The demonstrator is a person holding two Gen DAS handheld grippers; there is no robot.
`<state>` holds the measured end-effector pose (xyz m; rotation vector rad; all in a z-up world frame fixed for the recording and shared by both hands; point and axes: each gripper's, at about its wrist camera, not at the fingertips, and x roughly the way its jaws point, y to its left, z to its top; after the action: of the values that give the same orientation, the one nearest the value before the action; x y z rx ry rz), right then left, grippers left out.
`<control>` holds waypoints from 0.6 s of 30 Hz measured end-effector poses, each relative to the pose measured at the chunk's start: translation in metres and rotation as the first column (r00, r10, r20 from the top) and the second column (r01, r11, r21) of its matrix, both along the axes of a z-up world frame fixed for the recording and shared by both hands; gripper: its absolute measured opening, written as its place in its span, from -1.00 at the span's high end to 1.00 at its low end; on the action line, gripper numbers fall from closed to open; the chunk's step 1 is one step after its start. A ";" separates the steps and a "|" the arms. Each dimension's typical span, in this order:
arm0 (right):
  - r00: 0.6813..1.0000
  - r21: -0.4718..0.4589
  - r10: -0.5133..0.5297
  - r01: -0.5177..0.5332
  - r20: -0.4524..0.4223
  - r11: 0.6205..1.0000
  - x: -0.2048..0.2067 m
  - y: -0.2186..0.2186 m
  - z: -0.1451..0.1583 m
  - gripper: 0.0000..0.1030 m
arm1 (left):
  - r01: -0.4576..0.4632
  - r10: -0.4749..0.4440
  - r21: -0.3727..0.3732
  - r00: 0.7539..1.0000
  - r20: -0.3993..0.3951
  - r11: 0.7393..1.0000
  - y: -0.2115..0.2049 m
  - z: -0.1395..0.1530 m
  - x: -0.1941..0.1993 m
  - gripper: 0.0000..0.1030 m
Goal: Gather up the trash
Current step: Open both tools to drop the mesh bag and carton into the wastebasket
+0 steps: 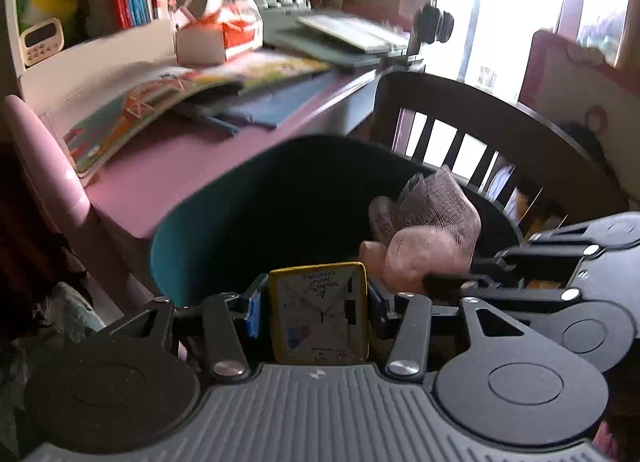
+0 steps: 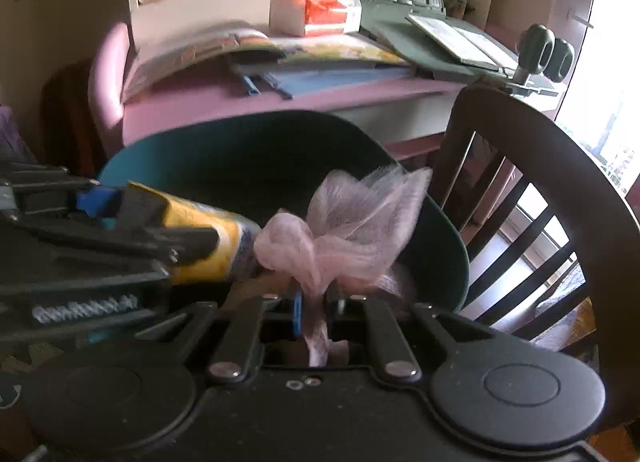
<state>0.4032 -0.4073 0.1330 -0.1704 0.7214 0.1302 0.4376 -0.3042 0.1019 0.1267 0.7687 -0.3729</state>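
My left gripper is shut on a yellow drink carton, held just at the near rim of a dark teal bin. The carton also shows in the right wrist view, sticking out of the left gripper. My right gripper is shut on a pink mesh net, held over the bin's near edge. In the left wrist view the net hangs at the right gripper's tip, over the bin's right side.
Behind the bin is a pink desk with an open picture book, blue folders, a red and white box and a grey book stand. A dark wooden chair stands close on the right.
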 end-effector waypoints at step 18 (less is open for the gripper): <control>0.999 0.071 0.013 -0.016 0.047 0.997 -0.033 -0.012 0.012 0.34 | -0.028 0.027 0.008 0.999 0.035 1.000 0.008 0.018 -0.031 -0.15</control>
<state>0.3706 -0.4196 0.1453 -0.1101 0.6682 0.1654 0.4068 -0.2957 0.1195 0.1301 0.7369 -0.3405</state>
